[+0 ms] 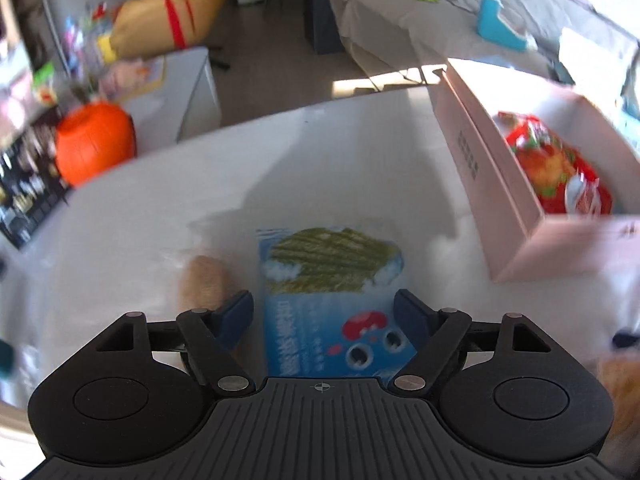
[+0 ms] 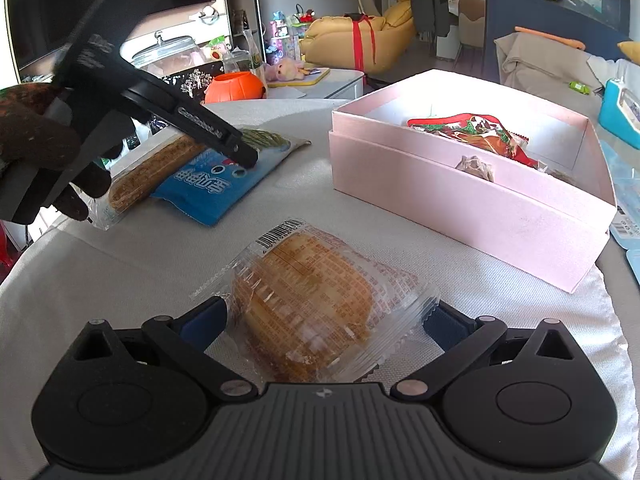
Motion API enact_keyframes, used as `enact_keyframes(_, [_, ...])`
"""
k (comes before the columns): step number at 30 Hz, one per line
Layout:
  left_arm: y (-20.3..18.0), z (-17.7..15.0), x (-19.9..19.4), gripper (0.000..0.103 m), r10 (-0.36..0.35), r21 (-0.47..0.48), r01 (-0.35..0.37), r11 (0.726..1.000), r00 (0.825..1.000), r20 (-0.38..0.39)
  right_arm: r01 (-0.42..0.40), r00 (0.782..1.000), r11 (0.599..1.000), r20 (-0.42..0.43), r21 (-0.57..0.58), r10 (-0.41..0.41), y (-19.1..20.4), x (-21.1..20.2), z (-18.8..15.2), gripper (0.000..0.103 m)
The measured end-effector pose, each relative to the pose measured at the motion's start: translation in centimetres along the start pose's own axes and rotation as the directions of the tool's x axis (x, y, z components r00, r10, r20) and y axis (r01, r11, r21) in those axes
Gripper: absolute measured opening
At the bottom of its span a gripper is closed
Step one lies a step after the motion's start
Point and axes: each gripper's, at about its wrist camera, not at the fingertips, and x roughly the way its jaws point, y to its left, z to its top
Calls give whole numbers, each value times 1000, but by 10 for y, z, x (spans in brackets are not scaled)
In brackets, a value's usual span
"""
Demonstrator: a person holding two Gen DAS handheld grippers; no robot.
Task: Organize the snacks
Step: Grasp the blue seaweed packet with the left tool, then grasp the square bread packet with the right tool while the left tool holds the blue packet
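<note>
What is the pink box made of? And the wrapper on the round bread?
The pink box looks like stiff cardboard with a matte, faintly pearly finish: straight thin walls, crisp folded edges. The wrapper on the round bread looks like thin clear plastic film: glossy, crinkled, with see-through printing and a zigzag sealed edge.
</note>
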Motion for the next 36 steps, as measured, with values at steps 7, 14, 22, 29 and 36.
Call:
enact_keyframes(7, [-14,18,26,91,6,13,-6,1000,1000,-11,0,1000,1000,0,0,0,0,0,0,103])
enact_keyframes(14, [-15,15,27,90,-39,54,37,998,998,42,-4,1000,1000,-2,-6,4,0,0,0,103])
enact_keyframes(22, [-33,-36,-55,90,-180,149,162,975,977,113,-6,999,997,-39,-80,3,6,4,1,103])
enact_keyframes(29, [-32,-71,-87,89,-189,143,174,974,977,102,-16,999,995,-48,-94,11,9,-2,-1,103])
enact_keyframes(36, [-30,-78,-50,90,-160,122,153,981,986,43,32,997,987,-62,-155,-42,9,-18,-2,103])
